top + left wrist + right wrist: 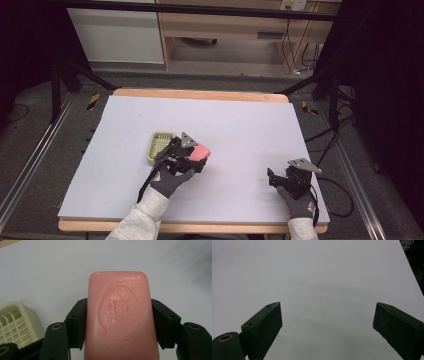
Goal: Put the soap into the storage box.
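Mid-carry, by the look of it: pink soap bar (121,315) clamped between the jaws of the left claw (192,156), centre-left of the high view, just right of the pale green soap dish (159,146) on the desk (240,130). Next: swing left, lower, release into dish. Right claw (280,181) lower right, jaws spread, empty.

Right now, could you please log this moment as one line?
left gripper: shut on pink soap bar | soap dish: empty | right gripper: open, idle

my bench: pale grey table sheet (240,130) on a wooden top; wooden desk (225,25) and cables (292,50) behind.
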`<action>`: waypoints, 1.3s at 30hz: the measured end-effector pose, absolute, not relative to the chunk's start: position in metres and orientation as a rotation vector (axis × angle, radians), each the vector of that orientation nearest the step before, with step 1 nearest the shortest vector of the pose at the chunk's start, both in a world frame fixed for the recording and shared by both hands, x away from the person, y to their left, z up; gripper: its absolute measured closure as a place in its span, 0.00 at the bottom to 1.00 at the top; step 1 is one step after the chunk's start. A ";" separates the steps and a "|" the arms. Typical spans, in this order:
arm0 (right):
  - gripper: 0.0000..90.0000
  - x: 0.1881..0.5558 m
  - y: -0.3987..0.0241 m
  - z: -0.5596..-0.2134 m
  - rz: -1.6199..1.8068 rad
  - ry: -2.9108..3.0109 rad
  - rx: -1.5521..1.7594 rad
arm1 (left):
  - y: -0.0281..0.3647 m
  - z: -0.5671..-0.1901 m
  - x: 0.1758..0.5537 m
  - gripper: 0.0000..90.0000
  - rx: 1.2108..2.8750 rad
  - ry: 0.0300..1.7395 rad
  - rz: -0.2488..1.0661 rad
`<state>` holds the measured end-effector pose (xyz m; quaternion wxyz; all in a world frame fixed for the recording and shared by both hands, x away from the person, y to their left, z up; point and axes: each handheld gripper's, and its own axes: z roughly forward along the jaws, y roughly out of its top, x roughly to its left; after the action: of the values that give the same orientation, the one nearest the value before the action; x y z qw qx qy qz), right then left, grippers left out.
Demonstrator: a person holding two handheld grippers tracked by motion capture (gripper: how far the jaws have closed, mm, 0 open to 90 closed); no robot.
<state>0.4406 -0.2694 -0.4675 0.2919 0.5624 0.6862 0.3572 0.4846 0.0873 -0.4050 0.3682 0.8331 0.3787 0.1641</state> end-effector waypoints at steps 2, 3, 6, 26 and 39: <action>0.10 0.440 -0.269 -0.467 0.954 1.827 1.493 | 0.091 -0.403 0.485 0.41 2.132 0.977 0.427; 0.10 0.440 -0.269 -0.467 0.954 1.827 1.494 | 0.092 -0.402 0.486 0.41 2.125 0.981 0.428; 0.10 0.440 -0.270 -0.467 0.958 1.825 1.496 | 0.098 -0.399 0.486 0.41 2.107 0.988 0.434; 0.10 0.439 -0.268 -0.466 0.952 1.832 1.480 | 0.138 -0.390 0.492 0.41 2.037 1.070 0.489; 0.10 0.439 -0.265 -0.466 0.951 1.840 1.474 | 0.151 -0.390 0.504 0.41 2.020 1.135 0.532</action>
<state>0.4389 -0.2647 -0.4664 0.2951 0.5540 0.6916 0.3573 0.5039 0.1510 -0.3903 0.3729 0.7885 0.4429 0.2076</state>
